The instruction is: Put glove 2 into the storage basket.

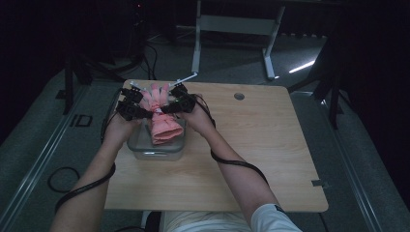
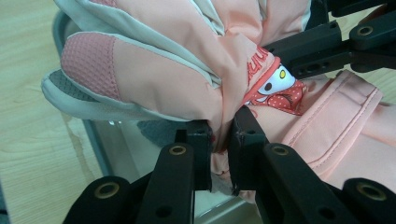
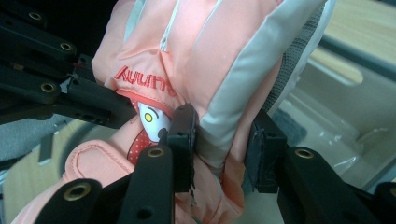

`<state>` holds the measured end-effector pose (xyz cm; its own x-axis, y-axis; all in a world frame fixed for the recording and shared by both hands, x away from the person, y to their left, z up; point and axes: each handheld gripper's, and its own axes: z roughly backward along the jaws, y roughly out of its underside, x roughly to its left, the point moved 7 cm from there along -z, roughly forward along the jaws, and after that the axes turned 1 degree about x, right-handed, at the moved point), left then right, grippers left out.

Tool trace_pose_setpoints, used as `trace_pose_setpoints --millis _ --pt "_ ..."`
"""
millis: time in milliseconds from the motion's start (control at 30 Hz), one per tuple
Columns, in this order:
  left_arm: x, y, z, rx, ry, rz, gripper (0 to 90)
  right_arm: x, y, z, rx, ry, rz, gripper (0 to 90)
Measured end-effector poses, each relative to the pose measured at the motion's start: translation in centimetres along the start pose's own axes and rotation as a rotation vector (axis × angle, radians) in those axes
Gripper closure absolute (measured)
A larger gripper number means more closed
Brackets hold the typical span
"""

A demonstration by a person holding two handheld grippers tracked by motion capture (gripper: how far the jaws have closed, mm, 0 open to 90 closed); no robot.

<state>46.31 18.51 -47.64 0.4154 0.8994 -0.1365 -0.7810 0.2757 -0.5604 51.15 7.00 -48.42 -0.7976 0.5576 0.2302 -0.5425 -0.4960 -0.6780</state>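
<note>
A peach-pink padded glove (image 1: 159,113) with pale grey trim, red lettering and a cartoon patch hangs over a clear rectangular tub (image 1: 145,147) at the table's left. Its fingers point away from the person and its cuff dips into the tub. My left gripper (image 1: 140,112) comes in from the left and is shut on a fold of the glove (image 2: 140,65) near the patch, pinched at the left gripper's tips (image 2: 222,135). My right gripper (image 1: 170,107) grips from the other side, and its tips (image 3: 219,140) are shut on the glove's (image 3: 210,56) grey-trimmed edge.
The tub sits close to the left edge of the wooden table (image 1: 251,145). A round cable hole (image 1: 239,96) lies at the back middle. Black cables (image 1: 237,164) trail from both grippers along the forearms. A white desk frame (image 1: 232,24) stands beyond the table.
</note>
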Motion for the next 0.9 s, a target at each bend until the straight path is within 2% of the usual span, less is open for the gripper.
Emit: trace_pose_setpoints --millis 33,67,100,233,533,600,800,900 --pt "0.1 0.2 -0.8 0.007 -0.002 0.003 80.1 -0.2 0.2 -0.4 0.007 0.003 -0.006 66.4" --pt "0.1 0.2 -0.8 0.007 -0.002 0.003 80.1 -0.4 0.4 -0.6 0.010 0.003 -0.007 66.4" --pt "0.3 0.5 -1.5 0.020 -0.001 0.011 80.1 -0.6 0.7 -1.0 0.019 0.005 -0.012 66.4" --pt "0.6 1.2 -2.9 0.044 0.017 0.032 80.1 -1.0 1.5 -2.1 0.046 0.015 -0.016 66.4" --pt "1.1 2.4 -4.5 0.088 0.041 0.054 79.9 -1.4 2.8 -3.7 0.116 0.006 -0.044 65.7" --pt "1.3 2.5 -4.9 0.095 0.035 0.062 79.5 -1.5 3.0 -4.1 0.130 0.010 -0.052 64.4" --pt "1.9 2.6 -5.4 0.108 0.017 0.061 71.5 -2.0 2.6 -4.7 0.165 0.038 -0.052 57.8" --pt "2.2 2.5 -5.4 0.099 0.003 0.065 65.9 -2.3 2.3 -5.0 0.159 0.046 -0.056 53.9"
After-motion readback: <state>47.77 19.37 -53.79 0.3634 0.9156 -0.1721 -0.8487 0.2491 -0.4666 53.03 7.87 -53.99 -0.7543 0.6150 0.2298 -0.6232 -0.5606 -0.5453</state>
